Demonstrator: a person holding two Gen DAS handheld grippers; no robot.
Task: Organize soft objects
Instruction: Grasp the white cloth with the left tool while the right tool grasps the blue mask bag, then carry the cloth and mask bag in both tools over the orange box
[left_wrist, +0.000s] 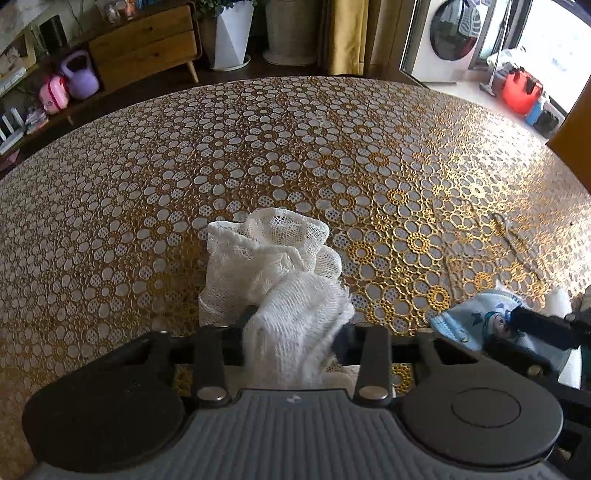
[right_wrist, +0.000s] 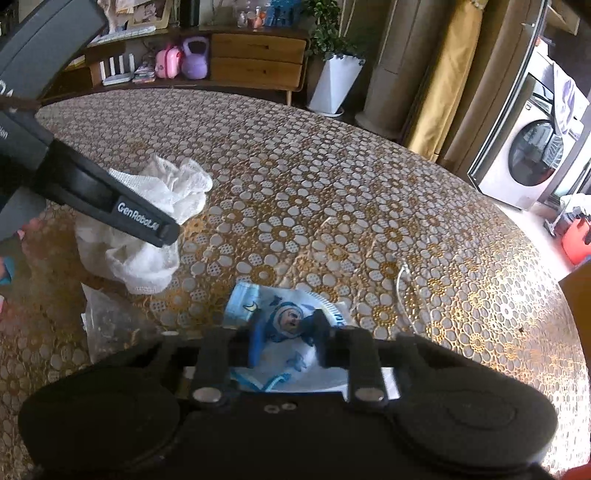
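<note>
Now both tongs are clamped — the left tongs (left_wrist: 295, 332) on the white mesh cloth (left_wrist: 273, 258) at lower centre, the right tongs (right_wrist: 284, 339) on the blue child's mask (right_wrist: 284, 317) at lower centre. Lift each straight off the bench (left_wrist: 332, 147) — slowly, watching for trailing folds.

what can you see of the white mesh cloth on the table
The mesh cloth is a white, open-weave net fabric, thin and gauzy, with a stitched hem showing along one edge. It lies crumpled in a loose heap on the gold flower-patterned tablecloth, not folded. Its near end is bunched and pinched between the fingers of the left hand-held gripper, with frayed threads hanging there. In the right wrist view it sits left of the blue printed face mask, apart from it.
</note>
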